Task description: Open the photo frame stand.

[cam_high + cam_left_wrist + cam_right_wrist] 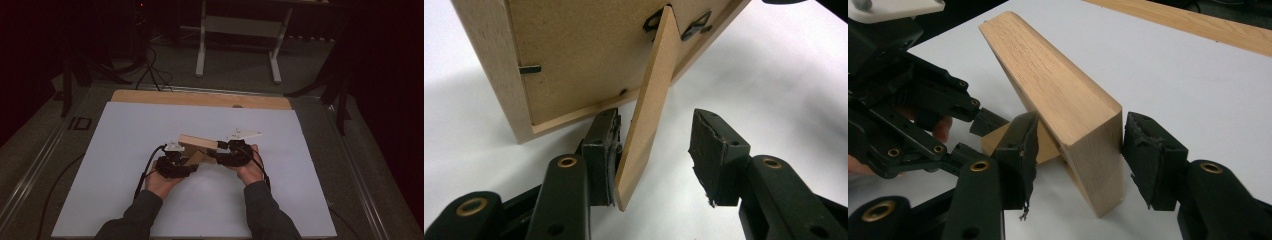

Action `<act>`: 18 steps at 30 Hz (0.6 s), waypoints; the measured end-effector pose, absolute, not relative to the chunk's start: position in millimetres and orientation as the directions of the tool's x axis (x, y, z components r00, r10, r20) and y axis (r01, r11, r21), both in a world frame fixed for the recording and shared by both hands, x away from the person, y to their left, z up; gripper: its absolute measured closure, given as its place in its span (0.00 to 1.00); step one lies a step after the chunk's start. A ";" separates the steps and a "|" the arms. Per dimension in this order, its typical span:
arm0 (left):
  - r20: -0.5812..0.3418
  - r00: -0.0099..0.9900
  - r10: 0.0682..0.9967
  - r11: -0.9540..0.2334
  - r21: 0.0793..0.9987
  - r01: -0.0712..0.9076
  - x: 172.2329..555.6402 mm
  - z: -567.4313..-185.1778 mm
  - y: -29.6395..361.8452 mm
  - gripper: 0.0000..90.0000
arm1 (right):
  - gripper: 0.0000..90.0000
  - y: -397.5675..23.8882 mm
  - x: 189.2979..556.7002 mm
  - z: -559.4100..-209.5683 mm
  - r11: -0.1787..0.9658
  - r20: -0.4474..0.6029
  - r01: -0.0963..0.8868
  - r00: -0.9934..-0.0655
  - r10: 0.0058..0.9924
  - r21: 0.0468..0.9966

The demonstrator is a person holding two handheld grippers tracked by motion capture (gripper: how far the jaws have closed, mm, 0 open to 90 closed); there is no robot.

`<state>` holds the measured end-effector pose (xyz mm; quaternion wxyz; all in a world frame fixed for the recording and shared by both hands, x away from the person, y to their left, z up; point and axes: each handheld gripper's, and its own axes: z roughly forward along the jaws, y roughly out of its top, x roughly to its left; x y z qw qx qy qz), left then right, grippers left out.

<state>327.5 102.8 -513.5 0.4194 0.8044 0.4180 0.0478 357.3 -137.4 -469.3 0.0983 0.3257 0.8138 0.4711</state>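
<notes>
Wooden picture frame (198, 142) standing near table (125, 150) centre, tilted back on easel strut (646, 107), long axis running left-right. Strut between left gripper (651, 155) pads, touching one only, jaws parted. Frame's right end between right gripper (1078, 150) pads, jaws wide, no clamping visible.

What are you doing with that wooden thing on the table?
A person is setting up a wooden picture frame on the white table, with a hand-held gripper in each hand. The left hand-held gripper is around the frame's fold-out back stand, jaws open, one pad beside the stand. The right hand-held gripper straddles the frame's end, its jaws not clearly pressing it. The frame leans on its stand.
</notes>
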 end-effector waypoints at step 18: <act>-0.330 0.656 0.679 -0.258 0.729 0.634 313.9 -522.0 118.5 0.61 | 0.50 -137.6 338.1 -477.2 0.378 0.146 0.439 -0.786 0.600 0.815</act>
